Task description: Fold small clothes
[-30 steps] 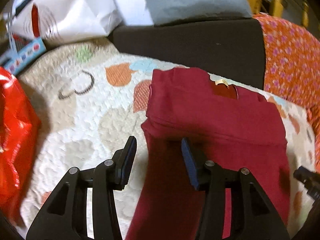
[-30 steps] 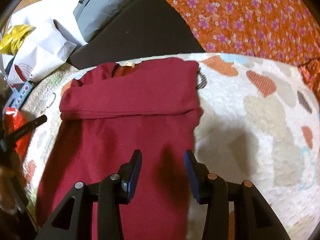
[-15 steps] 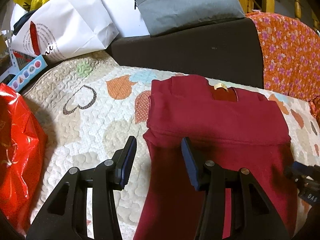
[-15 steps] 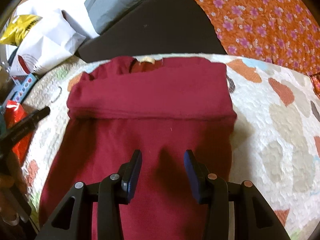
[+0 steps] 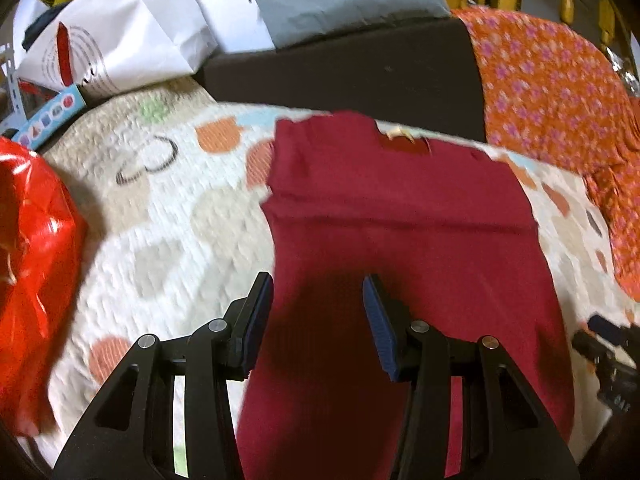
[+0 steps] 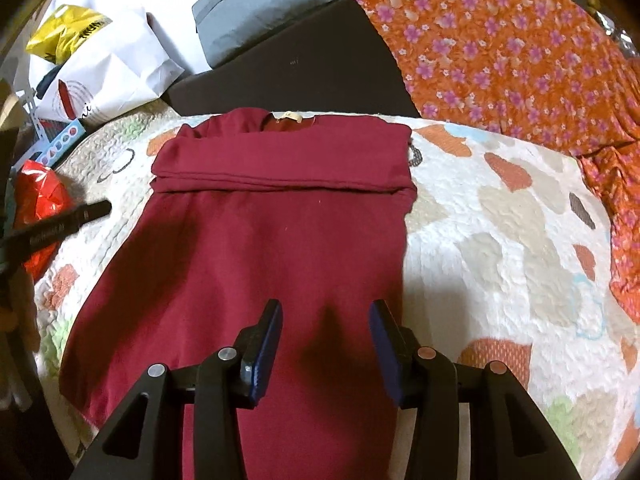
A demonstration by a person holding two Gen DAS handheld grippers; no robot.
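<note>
both the left gripper [image 5: 317,312] and right gripper [image 6: 325,340] hover with fingers spread, empty, over the half-folded dark red cotton shirt [image 6: 276,248] on the heart-patterned quilted bedspread [image 6: 500,240].

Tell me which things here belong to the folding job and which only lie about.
Job: red shirt, left gripper, right gripper, quilt.
Lying about: white bag, grey bag, red bag, orange cloth, yellow bag.

A dark red shirt [image 6: 276,236] is laid flat on a quilted cover [image 6: 500,240], its sleeves folded across the chest below the collar. The right gripper [image 6: 325,340] is held above the shirt's lower part, jaws spread apart and empty. The left gripper [image 6: 60,226] is seen at the left edge.
</note>
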